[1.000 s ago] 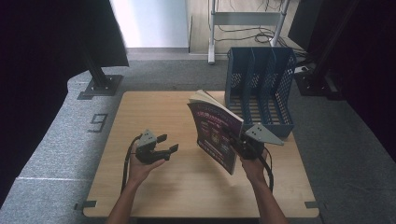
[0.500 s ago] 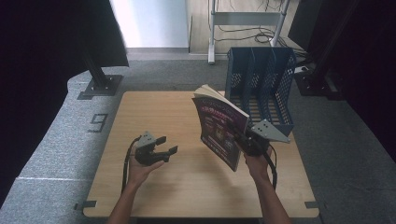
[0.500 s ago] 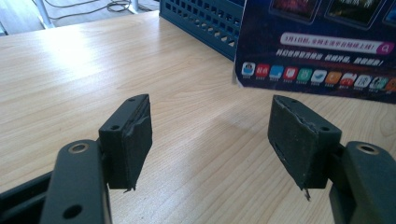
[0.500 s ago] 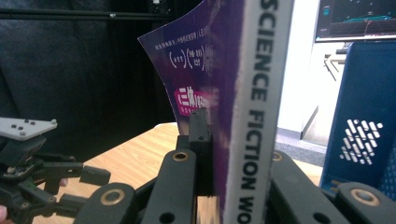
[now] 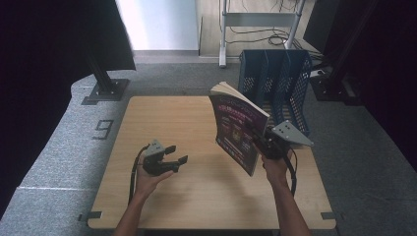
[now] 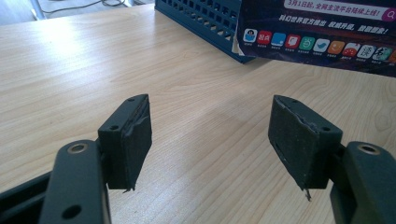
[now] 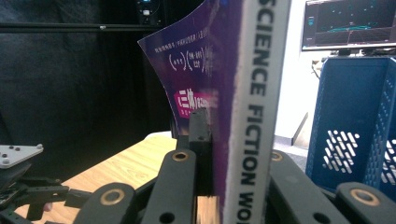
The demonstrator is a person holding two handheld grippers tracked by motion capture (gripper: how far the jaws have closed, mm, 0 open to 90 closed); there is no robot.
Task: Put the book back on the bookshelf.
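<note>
Left gripper (image 5: 178,156) held low in left hand (image 5: 147,178), jaws apart, nothing between; right gripper (image 5: 259,139) raised in right hand (image 5: 274,167), jaws clamped.

I have a paperback book (image 5: 237,129) clamped at its spine, lifted clear of the table and standing nearly upright, tilted a little. Its cover is dark purple with small coloured print and a row of bright icons; the white spine reads "SCIENCE FICTION". Its pages fan slightly at the top. It hangs just beside the blue file rack (image 5: 284,88).
</note>
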